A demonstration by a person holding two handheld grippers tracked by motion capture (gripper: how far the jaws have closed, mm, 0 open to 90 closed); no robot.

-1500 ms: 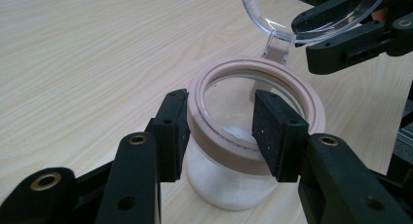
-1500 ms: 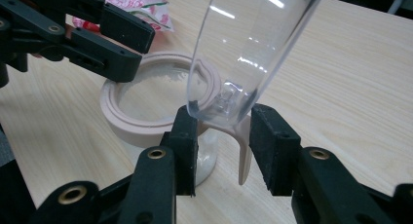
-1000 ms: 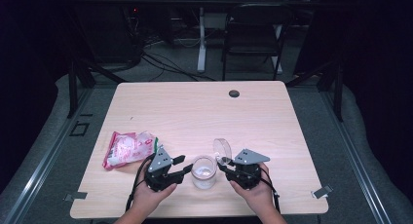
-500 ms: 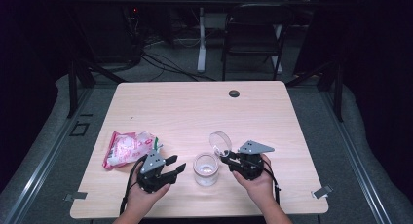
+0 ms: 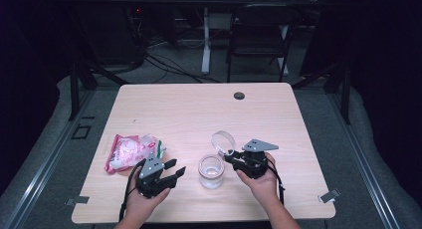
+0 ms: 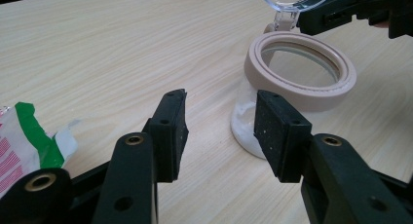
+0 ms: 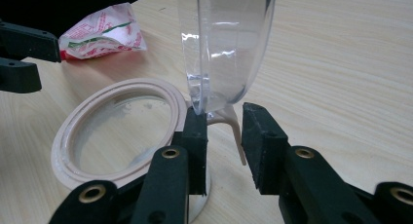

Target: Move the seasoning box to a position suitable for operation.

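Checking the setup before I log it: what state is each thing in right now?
jar: upright, mouth open.
lid: swung up, tilted back on its hinge.
packet: lying flat, crumpled.
left gripper: open, beside the jar.
right gripper: open, jaws around the lid's hinge.

The jar (image 5: 211, 171) stands on the table (image 5: 189, 109) near its front edge. The hinged lid (image 5: 223, 141) rises at the jar's 1 o'clock. The left gripper (image 5: 175, 171) lies at the jar's 9 o'clock, apart from it. The right gripper (image 5: 228, 157) sits at 3 o'clock, at the lid's hinge. The packet (image 5: 130, 151) lies at 10 o'clock, beyond the left gripper.
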